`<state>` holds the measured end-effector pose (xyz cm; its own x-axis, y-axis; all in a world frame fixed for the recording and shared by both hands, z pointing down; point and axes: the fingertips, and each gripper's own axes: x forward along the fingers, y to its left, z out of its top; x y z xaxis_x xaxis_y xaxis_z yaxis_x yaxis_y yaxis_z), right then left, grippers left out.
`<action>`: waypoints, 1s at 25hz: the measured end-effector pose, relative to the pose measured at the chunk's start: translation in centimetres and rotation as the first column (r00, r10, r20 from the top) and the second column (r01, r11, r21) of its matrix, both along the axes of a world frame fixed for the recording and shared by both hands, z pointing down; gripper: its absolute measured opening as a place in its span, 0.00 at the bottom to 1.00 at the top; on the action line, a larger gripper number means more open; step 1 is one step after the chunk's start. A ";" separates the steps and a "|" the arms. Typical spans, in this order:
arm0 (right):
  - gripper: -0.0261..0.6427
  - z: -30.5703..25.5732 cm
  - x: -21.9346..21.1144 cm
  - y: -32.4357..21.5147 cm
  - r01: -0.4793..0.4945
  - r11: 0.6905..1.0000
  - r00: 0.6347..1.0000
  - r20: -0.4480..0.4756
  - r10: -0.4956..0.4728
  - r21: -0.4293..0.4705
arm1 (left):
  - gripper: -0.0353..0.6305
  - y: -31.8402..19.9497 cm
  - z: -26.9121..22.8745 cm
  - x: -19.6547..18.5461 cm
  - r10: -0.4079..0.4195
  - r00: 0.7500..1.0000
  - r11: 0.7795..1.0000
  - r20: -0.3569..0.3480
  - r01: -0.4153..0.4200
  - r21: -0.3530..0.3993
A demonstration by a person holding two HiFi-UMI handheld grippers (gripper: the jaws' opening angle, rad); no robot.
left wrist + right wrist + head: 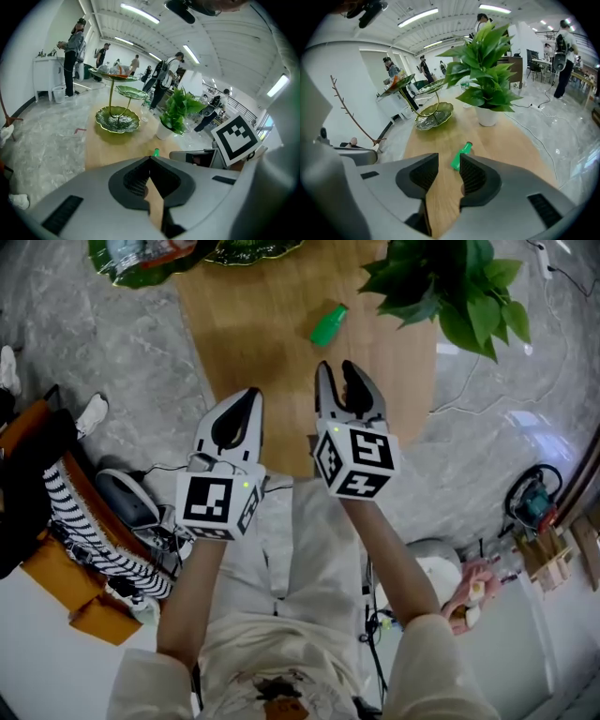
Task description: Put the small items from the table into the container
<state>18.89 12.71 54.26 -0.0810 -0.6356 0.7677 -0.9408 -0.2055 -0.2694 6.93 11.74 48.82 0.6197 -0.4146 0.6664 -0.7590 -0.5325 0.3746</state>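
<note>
Small green plastic bottle (328, 325) lies on its side on the light wooden table (244, 334), well apart from the green leaf-shaped tiered dish stand (141, 273) at the far end. Right gripper (449, 161): jaws spread, nothing between them, bottle just beyond the tips. Left gripper (150, 160): tips pressed together, empty; both grippers are over the table's near end.

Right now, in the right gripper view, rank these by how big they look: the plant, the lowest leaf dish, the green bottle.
1. plant
2. dish
3. bottle, smallest even though it lies nearest the camera, so its last place is safe.
</note>
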 end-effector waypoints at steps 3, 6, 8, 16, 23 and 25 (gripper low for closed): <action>0.25 1.8 0.1 0.2 -0.029 0.999 1.000 0.001 0.029 -0.016 | 0.07 0.1 1.2 -0.2 0.012 1.000 1.000 0.008 -0.012 -0.006; 0.25 3.2 0.3 -0.4 -0.065 0.998 0.998 -0.007 0.064 -0.015 | 0.07 -0.4 2.0 -0.3 0.032 0.999 0.999 0.015 -0.032 0.001; 0.25 4.1 0.5 -0.2 -0.093 0.995 0.996 -0.003 0.093 -0.028 | 0.07 -0.1 2.6 -0.3 0.044 0.999 0.999 0.021 -0.044 -0.009; 0.25 6.8 1.4 -0.6 -0.191 0.979 0.981 0.026 0.193 -0.071 | 0.07 -0.3 4.0 0.9 0.086 0.996 0.996 0.029 -0.086 -0.026; 0.27 8.2 1.4 -0.8 -0.211 0.973 0.976 0.038 0.215 -0.091 | 0.07 -0.8 4.9 1.3 0.115 0.993 0.993 0.034 -0.114 -0.029; 0.28 8.4 1.4 -1.1 -0.222 0.971 0.973 0.049 0.227 -0.091 | 0.07 -1.0 5.1 1.4 0.122 0.992 0.992 0.034 -0.121 -0.030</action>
